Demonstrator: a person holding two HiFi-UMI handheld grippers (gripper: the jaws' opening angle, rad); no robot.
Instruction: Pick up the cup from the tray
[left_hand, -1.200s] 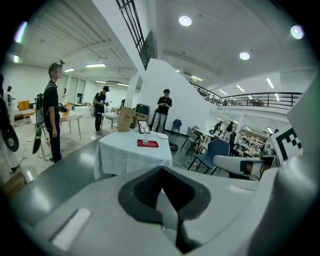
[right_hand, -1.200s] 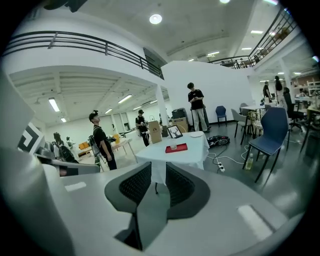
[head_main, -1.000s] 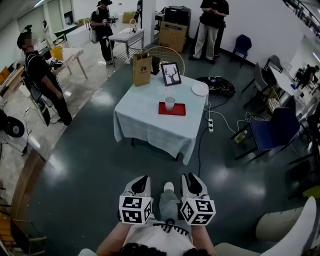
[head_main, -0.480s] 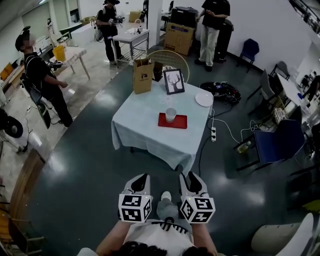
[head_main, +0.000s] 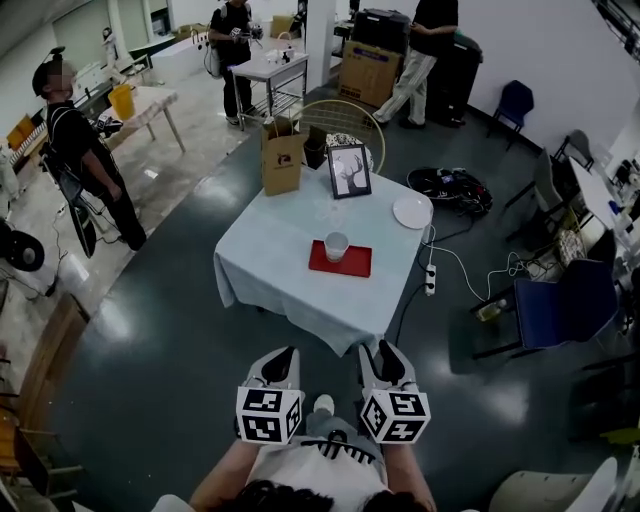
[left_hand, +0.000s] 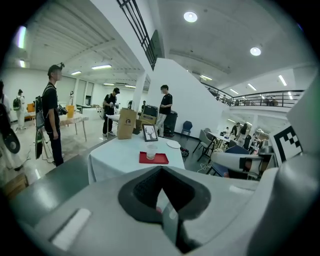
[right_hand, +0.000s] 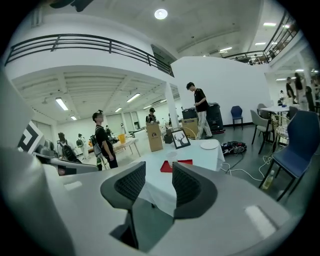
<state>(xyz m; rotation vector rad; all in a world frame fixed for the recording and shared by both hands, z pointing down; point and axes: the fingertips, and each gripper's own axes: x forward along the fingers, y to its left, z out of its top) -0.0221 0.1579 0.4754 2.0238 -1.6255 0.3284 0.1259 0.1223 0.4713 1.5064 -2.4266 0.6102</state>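
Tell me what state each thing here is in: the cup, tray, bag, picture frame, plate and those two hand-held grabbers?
Cup: upright on the tray, untouched.
Tray: flat on the table.
Bag: standing upright.
Frame: propped upright.
Plate: flat, nothing seen on it.
Left gripper: shut, holding nothing.
Right gripper: open, jaws have just been opening, nothing between them.

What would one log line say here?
cup: upright on tray | left gripper: shut, empty | right gripper: jaws just been opening, empty | both short of table
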